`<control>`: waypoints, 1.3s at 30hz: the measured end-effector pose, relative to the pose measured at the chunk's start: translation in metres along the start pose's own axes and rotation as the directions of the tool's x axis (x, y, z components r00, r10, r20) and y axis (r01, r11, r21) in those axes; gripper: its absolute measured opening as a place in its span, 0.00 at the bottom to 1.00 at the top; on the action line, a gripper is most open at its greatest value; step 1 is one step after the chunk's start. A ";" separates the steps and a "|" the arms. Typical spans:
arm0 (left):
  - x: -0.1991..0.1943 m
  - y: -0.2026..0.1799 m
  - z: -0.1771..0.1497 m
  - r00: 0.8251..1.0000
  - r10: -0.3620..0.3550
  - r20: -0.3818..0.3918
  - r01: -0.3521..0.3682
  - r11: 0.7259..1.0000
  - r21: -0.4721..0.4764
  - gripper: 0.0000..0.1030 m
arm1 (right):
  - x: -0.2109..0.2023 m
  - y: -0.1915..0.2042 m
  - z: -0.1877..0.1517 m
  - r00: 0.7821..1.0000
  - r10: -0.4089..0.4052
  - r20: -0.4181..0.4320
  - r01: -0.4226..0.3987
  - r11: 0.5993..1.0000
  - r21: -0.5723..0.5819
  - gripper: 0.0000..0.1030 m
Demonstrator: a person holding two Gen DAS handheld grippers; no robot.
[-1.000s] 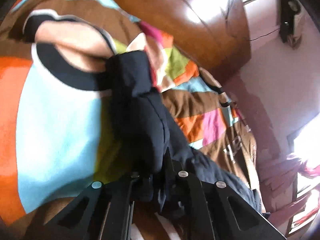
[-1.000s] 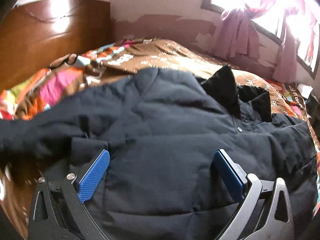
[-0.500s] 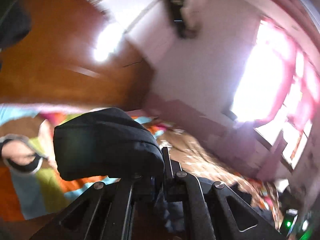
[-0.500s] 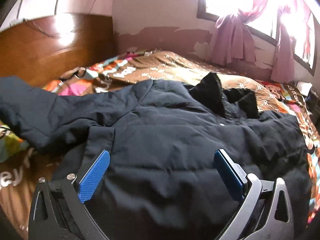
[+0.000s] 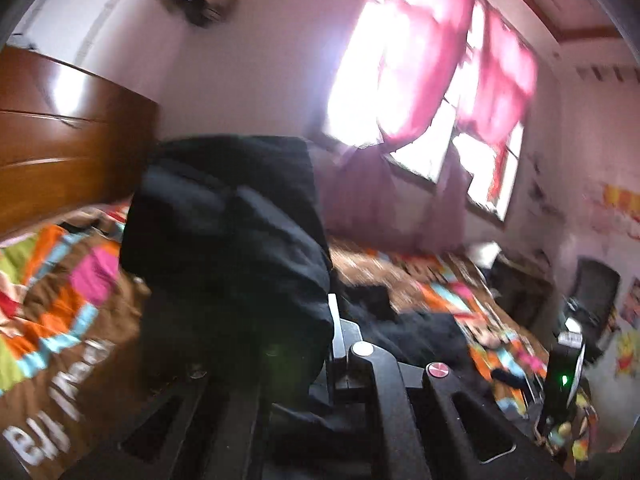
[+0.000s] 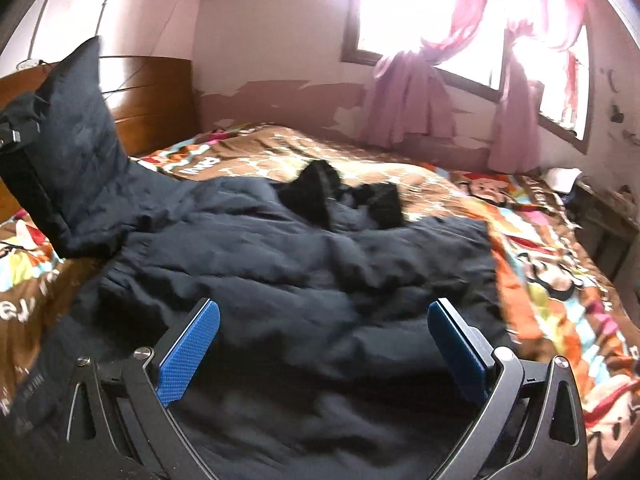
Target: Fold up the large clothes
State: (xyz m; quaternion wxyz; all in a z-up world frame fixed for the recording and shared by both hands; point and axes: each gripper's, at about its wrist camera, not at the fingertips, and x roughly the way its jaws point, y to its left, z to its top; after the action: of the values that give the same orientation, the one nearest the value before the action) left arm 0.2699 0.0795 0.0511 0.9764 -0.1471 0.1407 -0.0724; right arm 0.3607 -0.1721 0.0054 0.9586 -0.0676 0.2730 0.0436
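Observation:
A large dark navy padded jacket (image 6: 304, 272) lies spread on the bed, its black collar (image 6: 340, 196) toward the far side. My left gripper (image 5: 316, 344) is shut on the jacket's sleeve (image 5: 228, 232) and holds it lifted high; the sleeve drapes over the fingers and hides them. In the right wrist view the raised sleeve (image 6: 80, 148) stands up at the left, with the left gripper (image 6: 12, 132) at the frame edge. My right gripper (image 6: 324, 344) is open with blue pads (image 6: 188, 348), hovering over the jacket's lower body, holding nothing.
The bed has a colourful cartoon-print cover (image 6: 540, 264) and a wooden headboard (image 6: 156, 96) at the left. A window with pink curtains (image 6: 408, 92) is on the far wall. A side table (image 6: 608, 216) stands at the right of the bed.
My left gripper has lifted the sleeve up off the bed and swung it toward the jacket body. My right gripper stays open over the jacket, pulled back slightly.

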 end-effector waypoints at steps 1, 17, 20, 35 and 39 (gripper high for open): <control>0.007 -0.013 -0.006 0.999 -0.027 -0.041 0.027 0.999 0.016 0.05 | -0.003 -0.012 -0.004 1.000 -0.006 -0.001 0.006 1.000 0.012 0.99; 0.060 -0.111 -0.118 0.800 -0.056 -0.597 0.215 0.956 0.199 0.19 | 0.019 -0.116 -0.110 0.940 0.328 -0.093 -0.247 0.844 0.476 0.99; 0.054 -0.119 -0.124 0.774 -0.075 -0.628 0.253 0.947 0.199 0.33 | 0.026 -0.123 -0.125 0.886 0.462 -0.036 -0.361 0.737 0.572 0.99; -0.019 -0.075 -0.106 0.868 0.042 -0.494 0.049 0.984 0.170 0.82 | 0.041 -0.057 -0.125 0.836 0.515 -0.188 -0.380 0.792 0.478 0.75; -0.032 -0.056 -0.097 0.863 0.178 -0.472 -0.064 0.967 0.246 0.82 | 0.038 -0.044 -0.117 0.822 0.540 -0.180 -0.409 0.781 0.472 0.36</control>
State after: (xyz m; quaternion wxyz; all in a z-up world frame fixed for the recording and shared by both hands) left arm 0.2052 0.0061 -0.0120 0.9214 -0.0048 0.3837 -0.0609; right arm 0.3382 -0.2318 -0.1086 0.8534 0.2025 0.4285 0.2168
